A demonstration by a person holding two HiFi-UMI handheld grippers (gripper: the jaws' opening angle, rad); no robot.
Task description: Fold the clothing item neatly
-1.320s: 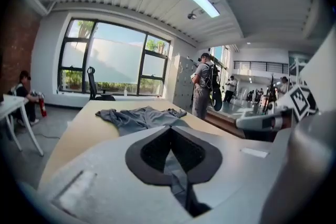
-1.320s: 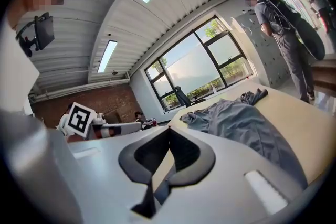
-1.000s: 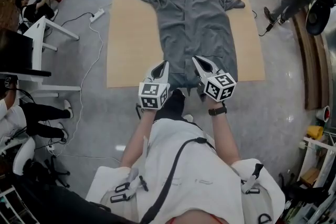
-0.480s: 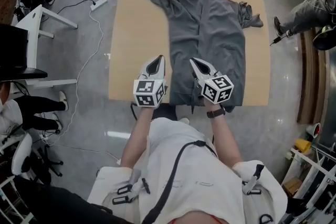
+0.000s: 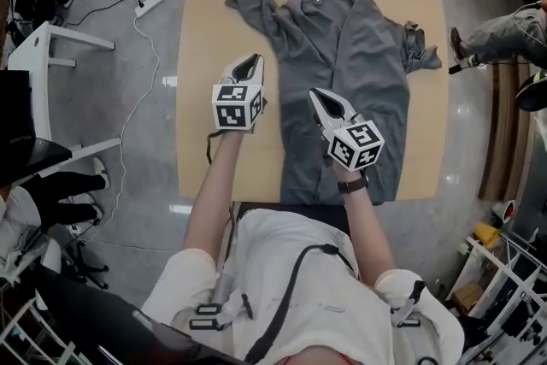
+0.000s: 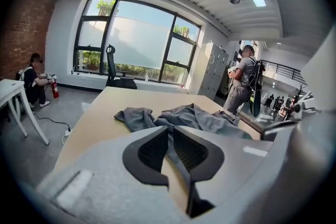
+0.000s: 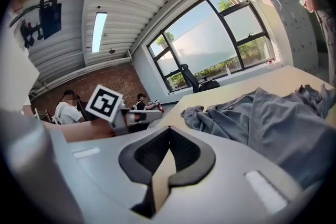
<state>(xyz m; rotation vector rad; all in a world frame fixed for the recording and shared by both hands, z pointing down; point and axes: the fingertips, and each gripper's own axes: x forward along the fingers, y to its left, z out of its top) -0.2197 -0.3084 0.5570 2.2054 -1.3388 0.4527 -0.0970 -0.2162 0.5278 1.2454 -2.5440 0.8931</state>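
A grey short-sleeved shirt (image 5: 342,55) lies spread lengthwise on the tan table (image 5: 205,30), collar at the far end and both sleeves bunched. My left gripper (image 5: 251,58) hovers over bare table just left of the shirt, near the crumpled left sleeve. Its jaws are opening: a narrow slit shows between the pads (image 6: 152,152), with nothing in it. My right gripper (image 5: 316,92) hangs above the shirt's lower middle, shut and empty. The left gripper view shows the shirt (image 6: 194,115) ahead of the left gripper (image 6: 169,128). Beyond the right gripper (image 7: 169,128), the shirt (image 7: 273,118) lies to the right.
A person (image 5: 504,34) sits off the table's right side and another (image 5: 34,0) sits at the far left by a white desk (image 5: 43,38). A power strip (image 5: 149,4) and cable lie on the floor left of the table. An office chair (image 6: 113,68) stands at the far end.
Both grippers have moved forward from the table's near edge to over the table. The left has gone farther, up beside the shirt's left side.
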